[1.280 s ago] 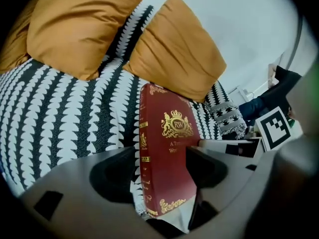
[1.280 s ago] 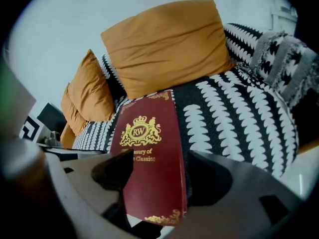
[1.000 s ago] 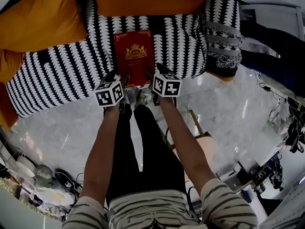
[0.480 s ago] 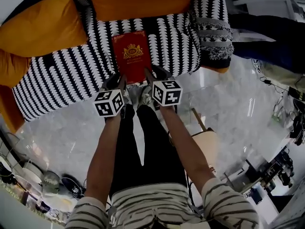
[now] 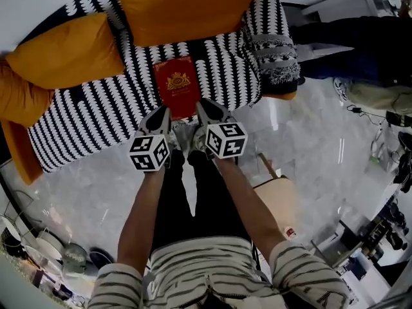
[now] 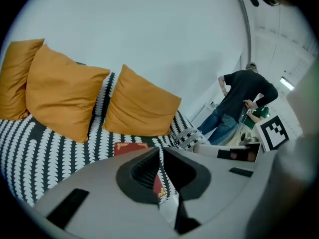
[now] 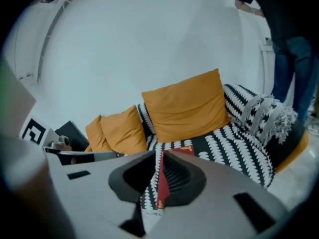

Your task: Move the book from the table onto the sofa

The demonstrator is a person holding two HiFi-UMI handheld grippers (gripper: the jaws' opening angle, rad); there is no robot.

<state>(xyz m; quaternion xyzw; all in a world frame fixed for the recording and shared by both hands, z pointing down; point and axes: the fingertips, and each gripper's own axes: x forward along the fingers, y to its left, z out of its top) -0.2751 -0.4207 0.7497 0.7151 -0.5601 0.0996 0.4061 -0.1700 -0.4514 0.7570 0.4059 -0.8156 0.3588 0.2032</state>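
Observation:
The red book with a gold crest lies flat on the black-and-white patterned sofa, in front of the orange cushions. Both grippers hang above the sofa's front edge, just short of the book's near end and apart from it. My left gripper is at the book's near left corner, my right gripper at its near right. Both pairs of jaws have just been closing with nothing between them and now stand shut. The left gripper and right gripper views show the book past the closed tips.
Orange cushions line the sofa's back. A folded fringed throw drapes the right armrest. A person in dark clothes stands beyond it. On the marble floor a beige stool stands at my right; clutter fills the lower corners.
Both grippers have risen off the book and drawn back from its near end, and their jaws have closed from wide open. The book stays on the sofa seat.

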